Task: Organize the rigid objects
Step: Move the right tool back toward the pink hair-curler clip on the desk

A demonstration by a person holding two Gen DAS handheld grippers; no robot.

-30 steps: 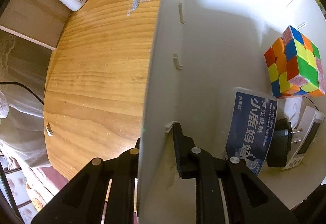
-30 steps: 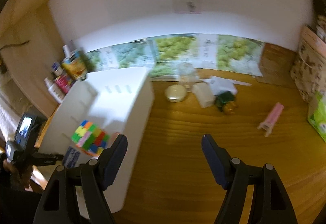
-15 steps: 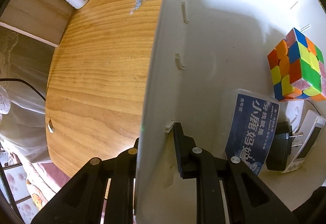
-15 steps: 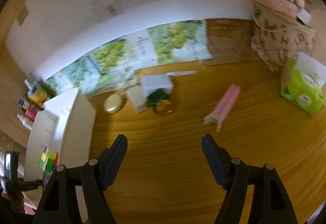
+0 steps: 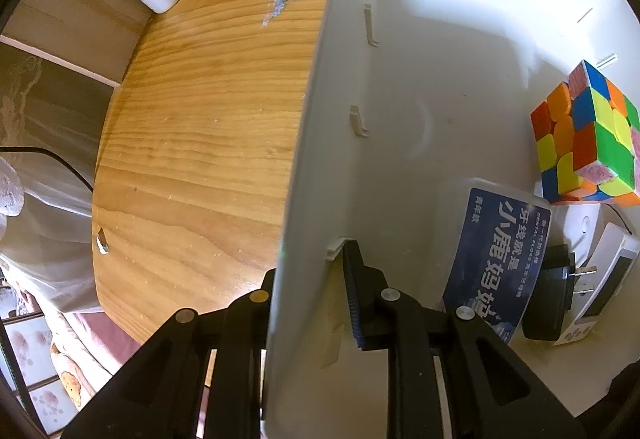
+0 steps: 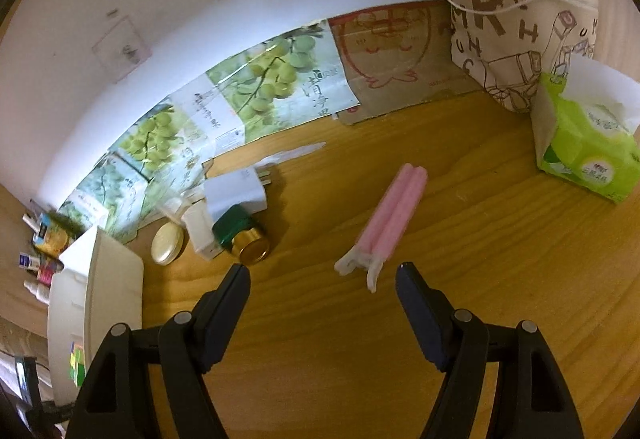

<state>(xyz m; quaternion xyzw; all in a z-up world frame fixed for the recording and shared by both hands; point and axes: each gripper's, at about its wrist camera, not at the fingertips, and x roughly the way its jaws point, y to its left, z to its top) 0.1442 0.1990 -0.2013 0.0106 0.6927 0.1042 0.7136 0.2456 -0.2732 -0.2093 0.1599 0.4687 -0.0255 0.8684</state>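
while left tool (image 5: 312, 279) clamps bin (image 5: 420, 59)

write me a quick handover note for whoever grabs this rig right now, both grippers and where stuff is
Left gripper: shut on the white bin wall, steadying it.
Right gripper: open, empty, above the table, pointed at the pink clip.
In the bin: puzzle cube, blue floss box, black plug, white device.
Left out: pink clip, white charger, green bottle, round tin.

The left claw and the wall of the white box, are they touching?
Touching. The left wrist view shows the left claw closed on the white box wall, one finger inside, pressed flat against it, the other outside.
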